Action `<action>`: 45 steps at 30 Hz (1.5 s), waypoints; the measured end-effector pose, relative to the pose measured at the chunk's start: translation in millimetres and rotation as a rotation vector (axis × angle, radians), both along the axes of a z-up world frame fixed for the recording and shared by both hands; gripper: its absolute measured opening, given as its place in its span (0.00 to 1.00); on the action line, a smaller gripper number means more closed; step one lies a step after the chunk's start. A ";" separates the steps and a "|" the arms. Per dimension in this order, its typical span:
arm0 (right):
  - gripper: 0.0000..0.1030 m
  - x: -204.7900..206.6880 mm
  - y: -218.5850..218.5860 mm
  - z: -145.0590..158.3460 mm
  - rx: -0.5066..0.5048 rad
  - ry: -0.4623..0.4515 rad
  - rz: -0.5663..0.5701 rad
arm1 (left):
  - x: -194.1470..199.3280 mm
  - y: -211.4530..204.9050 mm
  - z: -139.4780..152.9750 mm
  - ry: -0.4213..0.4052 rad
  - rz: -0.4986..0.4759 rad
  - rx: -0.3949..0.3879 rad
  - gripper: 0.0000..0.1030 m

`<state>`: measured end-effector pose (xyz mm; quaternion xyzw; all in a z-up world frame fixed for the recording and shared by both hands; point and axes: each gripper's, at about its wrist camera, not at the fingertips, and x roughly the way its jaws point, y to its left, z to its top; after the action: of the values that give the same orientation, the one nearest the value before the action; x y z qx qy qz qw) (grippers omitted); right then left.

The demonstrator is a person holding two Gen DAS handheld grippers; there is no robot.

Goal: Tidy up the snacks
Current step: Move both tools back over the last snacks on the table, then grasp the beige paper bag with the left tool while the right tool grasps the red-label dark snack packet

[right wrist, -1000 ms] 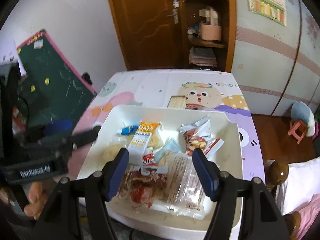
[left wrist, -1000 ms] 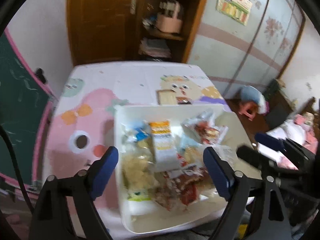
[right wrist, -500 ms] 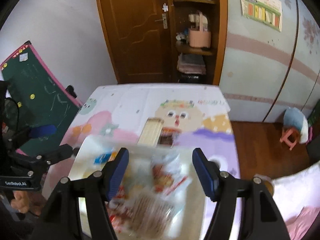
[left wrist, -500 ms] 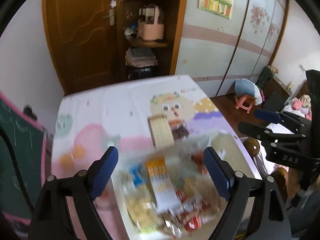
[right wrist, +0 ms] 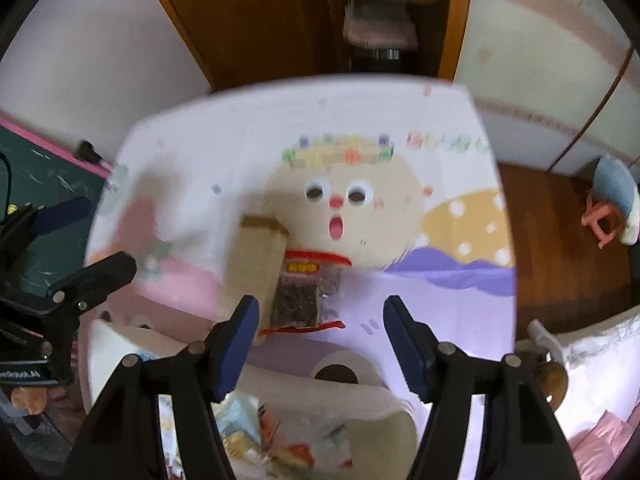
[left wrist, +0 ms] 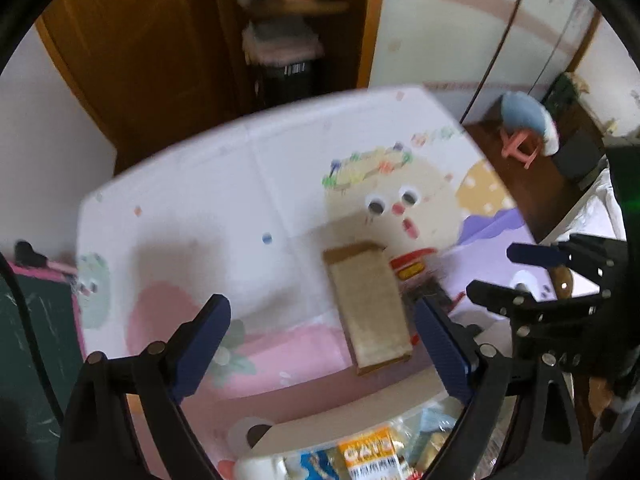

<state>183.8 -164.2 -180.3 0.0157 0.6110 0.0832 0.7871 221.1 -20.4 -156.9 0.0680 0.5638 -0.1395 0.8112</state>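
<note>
Snacks (left wrist: pixel 366 454) are sitting piled in the white tub (right wrist: pixel 120 344) at the table's near edge. Left gripper (left wrist: pixel 320 350) is opening, right gripper (right wrist: pixel 318 344) is closing, both gripping nothing. Tan cracker pack (left wrist: pixel 370 312) and dark packet (right wrist: pixel 302 298) are lying on the cartoon tablecloth (left wrist: pixel 240 200) just past the tub.

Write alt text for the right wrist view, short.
The right tongs, empty and closing slightly, hang over a cartoon-printed table mat above a clear red-trimmed packet of dark snacks beside a flat tan cracker pack. A white plastic bin of wrapped snacks sits at the near edge.
</note>
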 end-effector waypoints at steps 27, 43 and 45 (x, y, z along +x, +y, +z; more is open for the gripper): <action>0.41 20.2 -22.3 -67.1 0.011 0.165 -0.125 | 23.9 -27.9 -79.8 0.223 0.068 -0.040 0.90; 0.41 2.7 -57.7 -30.2 0.119 0.066 -0.184 | 20.0 -68.8 -108.2 0.318 0.089 0.098 0.65; 0.41 -2.2 -57.3 -27.0 0.122 0.061 -0.189 | 19.7 -70.1 -101.6 0.306 0.092 0.092 0.53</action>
<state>181.6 -221.5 -207.3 0.1238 0.6242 0.0453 0.7700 240.9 -90.5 -258.5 0.0572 0.6889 -0.0849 0.7176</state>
